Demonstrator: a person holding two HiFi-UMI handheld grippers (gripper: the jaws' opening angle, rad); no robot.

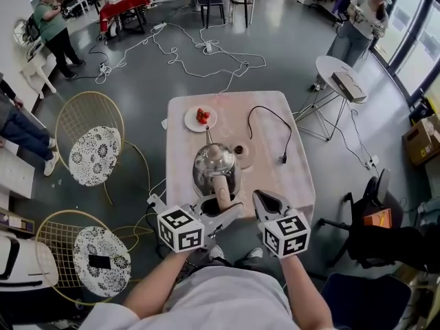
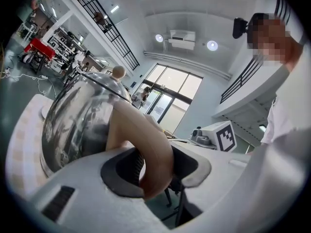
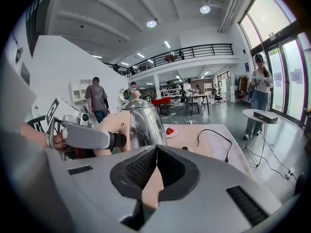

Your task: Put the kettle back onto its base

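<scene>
Forearms reach out from the bottom edge of the head view, each carrying a hand-held gripper with a marker cube. The left hand-held gripper [image 1: 223, 210] [image 2: 155, 166] is clamped on the kettle's pale curved handle [image 1: 221, 192] [image 2: 146, 144]; its own view shows the handle between the dark pads. The right hand-held gripper [image 1: 260, 198] [image 3: 155, 149] sits just beside the handle, apart from it, jaws closed together and holding nothing.

The kettle [image 1: 212, 167] [image 2: 77, 125] [image 3: 143, 123] — shiny steel, domed, with a small knob on its lid — is upright over the near half of the pinkish counter [image 1: 275, 181]. Whether its bottom rests on the counter or is raised off it cannot be told. It is off its base [image 1: 246, 158], a pale round disc with a dark centre that lies just beyond and to the right of the kettle body. A black cord [image 1: 273, 117] loops across the counter behind the base and ends in a plug [image 1: 283, 159] lying loose near the right edge.

Farther back, towards the left corner, a white plate [image 1: 192, 124] holds strawberries [image 1: 202, 116]. Two wire chairs [image 1: 89, 139] stand to the left of the counter. Beyond it — white cables [image 1: 199, 60] trail over the grey floor, and a small round side table [image 1: 328, 67] stands to the right.
</scene>
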